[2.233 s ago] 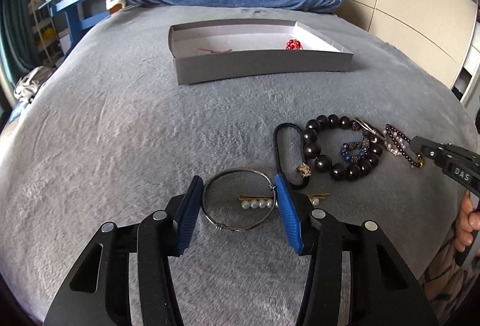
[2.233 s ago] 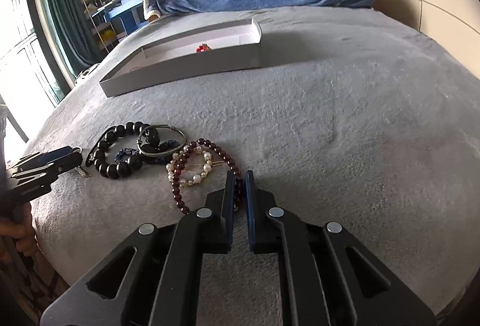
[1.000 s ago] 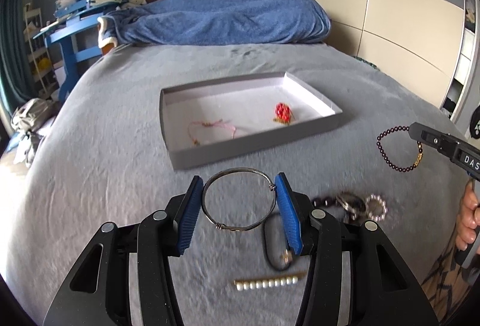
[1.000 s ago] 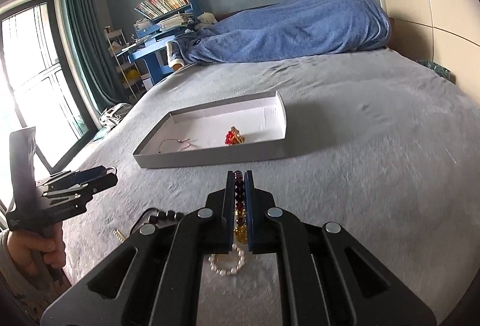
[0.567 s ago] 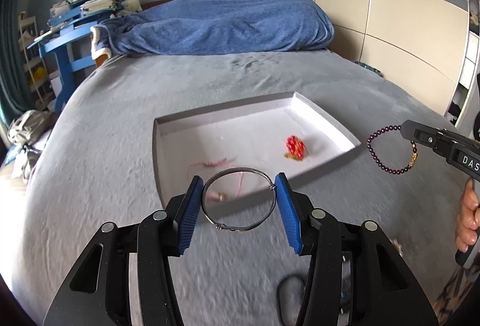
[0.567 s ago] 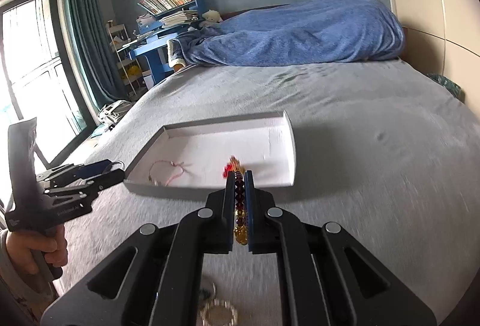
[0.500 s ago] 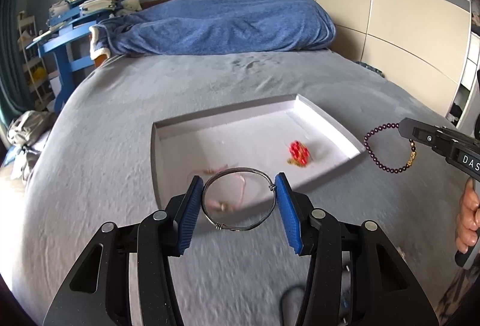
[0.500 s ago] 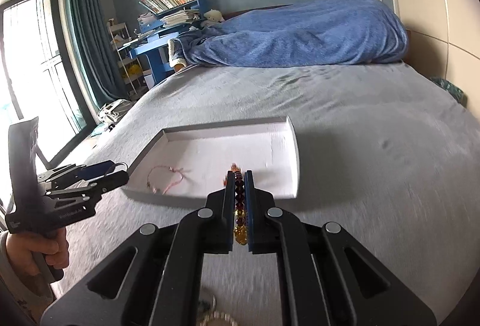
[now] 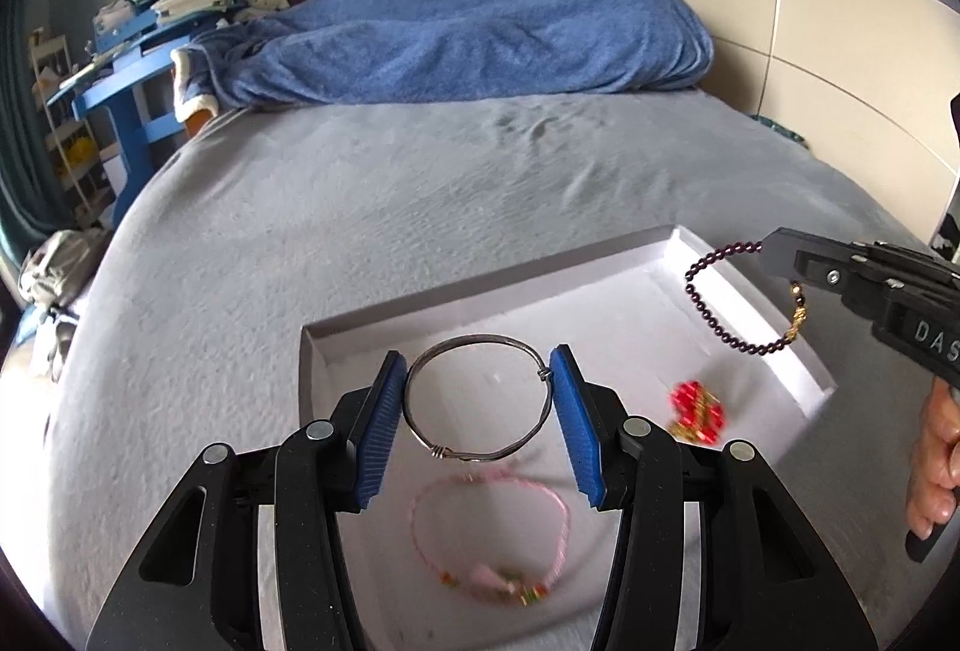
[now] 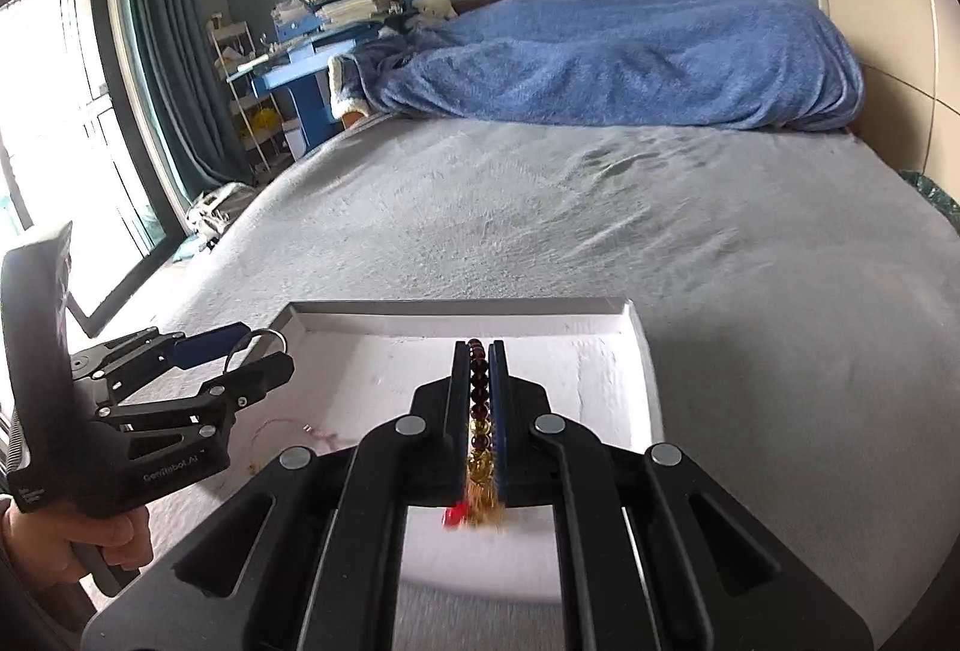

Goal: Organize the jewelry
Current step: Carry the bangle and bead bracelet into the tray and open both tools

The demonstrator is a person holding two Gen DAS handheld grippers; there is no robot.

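My left gripper (image 9: pixel 477 399) is shut on a thin silver wire bangle (image 9: pixel 480 456), held level between its blue pads over the near left part of the grey box tray (image 9: pixel 309 381). Below it in the tray lie a pink cord bracelet (image 9: pixel 561 525) and a red bead charm (image 9: pixel 696 408). My right gripper (image 10: pixel 480 375) is shut on a dark garnet bead bracelet (image 10: pixel 478 399) with a gold clasp. In the left wrist view that gripper (image 9: pixel 771 252) hangs the bracelet (image 9: pixel 714 324) over the tray's right side. The left gripper (image 10: pixel 264 351) shows at the tray's left edge.
The tray (image 10: pixel 639 345) rests on a grey bed cover (image 9: pixel 390 183). A blue blanket (image 9: pixel 468 42) is heaped at the far end. A blue desk with books (image 9: pixel 162 15) stands far left, a wardrobe (image 9: pixel 810 21) at right, a window with curtains (image 10: pixel 72 111) left.
Both grippers have travelled forward from the jewelry pile to above the tray, each still holding its bracelet. The loose pieces on the bed have dropped out of view.
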